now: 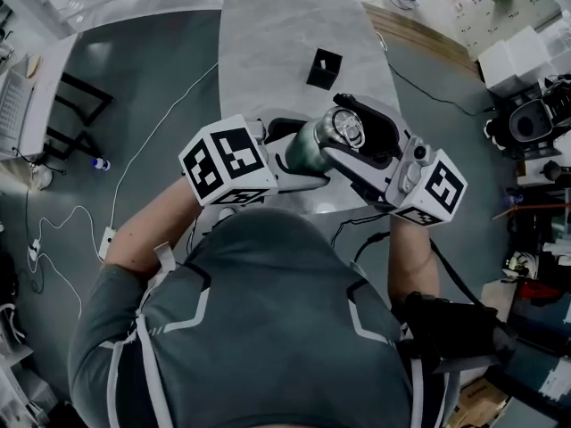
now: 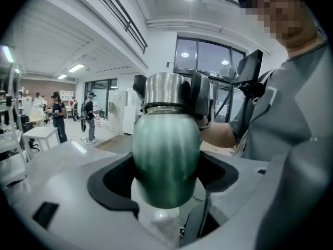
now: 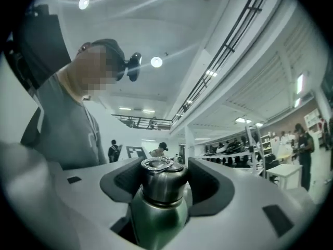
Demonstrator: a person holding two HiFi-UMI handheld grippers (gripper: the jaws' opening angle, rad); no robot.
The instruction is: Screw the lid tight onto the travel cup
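Note:
A green travel cup (image 1: 308, 148) with a steel screw lid (image 1: 344, 128) is held in the air over the table's near edge, tilted with the lid toward the right. My left gripper (image 1: 299, 159) is shut on the cup's green body (image 2: 166, 155), a dark pad against each side. My right gripper (image 1: 352, 134) comes from the right and is shut on the lid (image 3: 162, 178), with its pads on both sides of the steel collar. In the left gripper view the lid (image 2: 165, 90) shows at the far end with a right finger (image 2: 200, 95) against it.
A long grey marble table (image 1: 277, 52) stretches ahead with a small black box (image 1: 324, 68) on it. White cables (image 1: 80, 221) trail over the floor at the left. Boxes and gear (image 1: 522, 61) crowd the right side. People (image 2: 57, 116) stand far off.

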